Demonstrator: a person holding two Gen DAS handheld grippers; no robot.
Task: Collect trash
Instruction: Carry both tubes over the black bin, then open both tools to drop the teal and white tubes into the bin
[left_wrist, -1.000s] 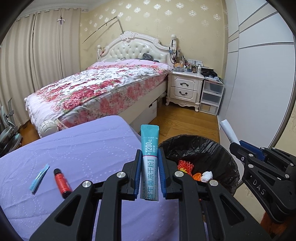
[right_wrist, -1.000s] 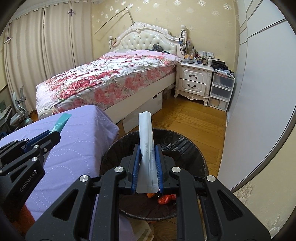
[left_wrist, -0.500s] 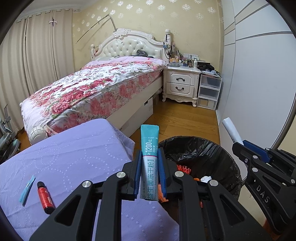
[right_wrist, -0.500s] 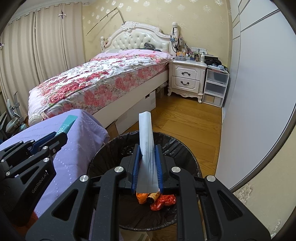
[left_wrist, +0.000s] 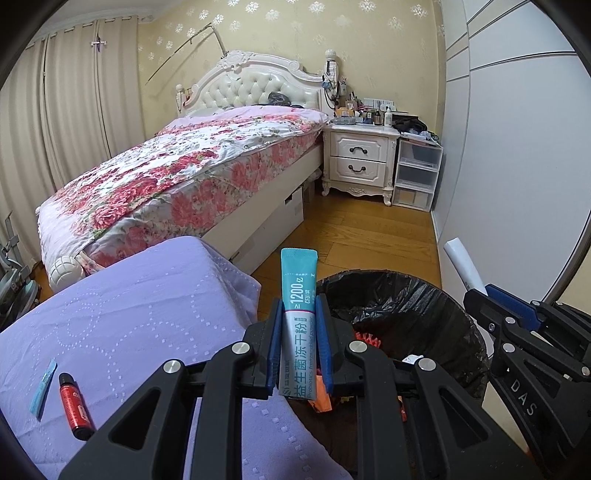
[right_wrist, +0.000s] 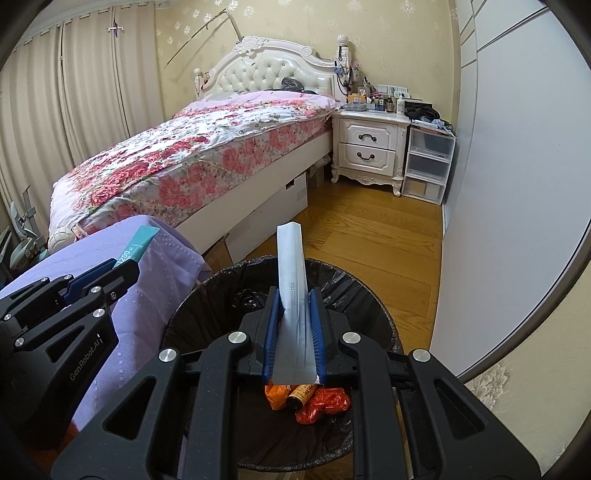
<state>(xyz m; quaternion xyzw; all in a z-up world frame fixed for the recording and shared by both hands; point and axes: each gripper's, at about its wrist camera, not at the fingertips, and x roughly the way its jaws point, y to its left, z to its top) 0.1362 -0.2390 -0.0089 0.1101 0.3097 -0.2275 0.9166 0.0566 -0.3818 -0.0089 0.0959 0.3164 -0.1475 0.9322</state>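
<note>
My left gripper (left_wrist: 298, 341) is shut on a teal and white powder sachet (left_wrist: 298, 295) that stands upright between its blue pads, at the left rim of the black-lined trash bin (left_wrist: 424, 299). In the right wrist view my right gripper (right_wrist: 293, 328) is shut on a silver-white sachet (right_wrist: 291, 273), held directly over the bin (right_wrist: 354, 288). Orange wrappers (right_wrist: 325, 400) and a small brown bottle (right_wrist: 300, 396) lie in the bin. The right gripper (left_wrist: 517, 321) shows at the right of the left wrist view; the left gripper (right_wrist: 92, 284) shows at the left of the right wrist view.
A purple quilted surface (left_wrist: 122, 317) lies left of the bin, with a small red bottle (left_wrist: 75, 404) and a light blue sachet (left_wrist: 43, 389) on it. Beyond are a floral bed (left_wrist: 192, 173), a white nightstand (left_wrist: 360, 162), plastic drawers (left_wrist: 415, 173) and a wardrobe wall (left_wrist: 517, 147).
Both grippers have shifted rightward toward the bin, each still holding its sachet. The bin has come nearer and more under the right gripper; the purple surface has slid left.
</note>
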